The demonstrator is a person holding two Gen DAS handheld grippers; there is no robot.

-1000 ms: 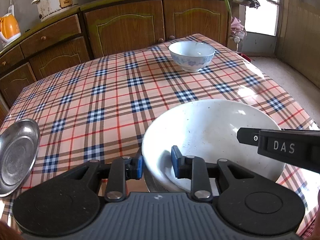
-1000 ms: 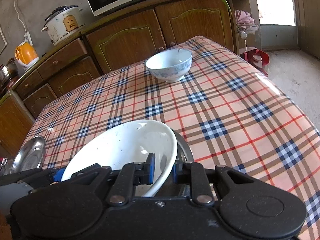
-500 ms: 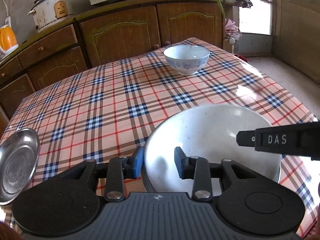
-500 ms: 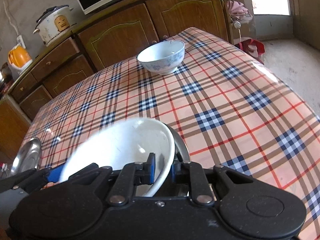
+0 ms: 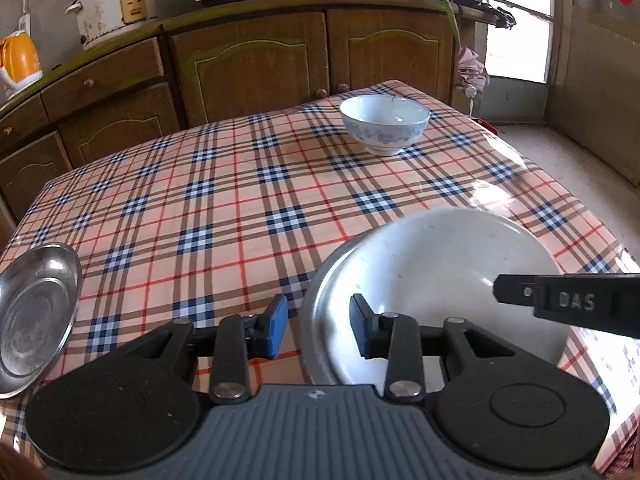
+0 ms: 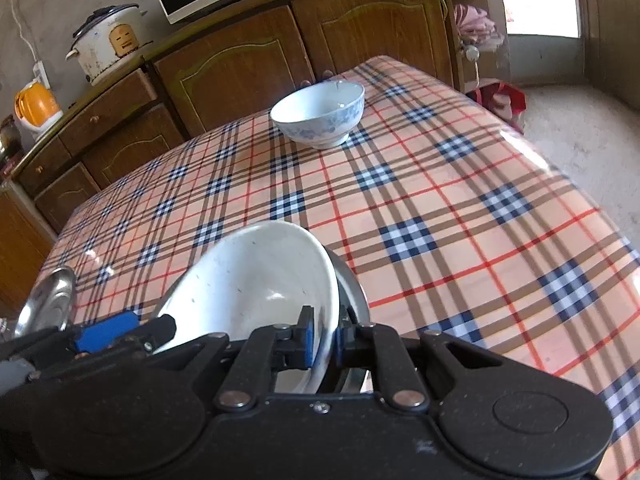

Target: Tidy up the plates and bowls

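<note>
A white plate lies tilted in a steel plate at the near right of the checked table. My right gripper is shut on the white plate's near rim, and the steel plate shows under it. In the left wrist view the right gripper comes in as a black bar over the plate. My left gripper is open. Its blue pads straddle the steel plate's left rim without pressing on it. A blue-patterned bowl stands at the far side.
A second steel plate sits at the table's near left edge. Wooden cabinets run behind the table, with a rice cooker, an orange kettle and a microwave on top. The table's right edge drops to the floor.
My left gripper has let go of the white plate's rim and its jaws have widened. The white plate has sunk into the steel plate. The right gripper keeps its grip.
</note>
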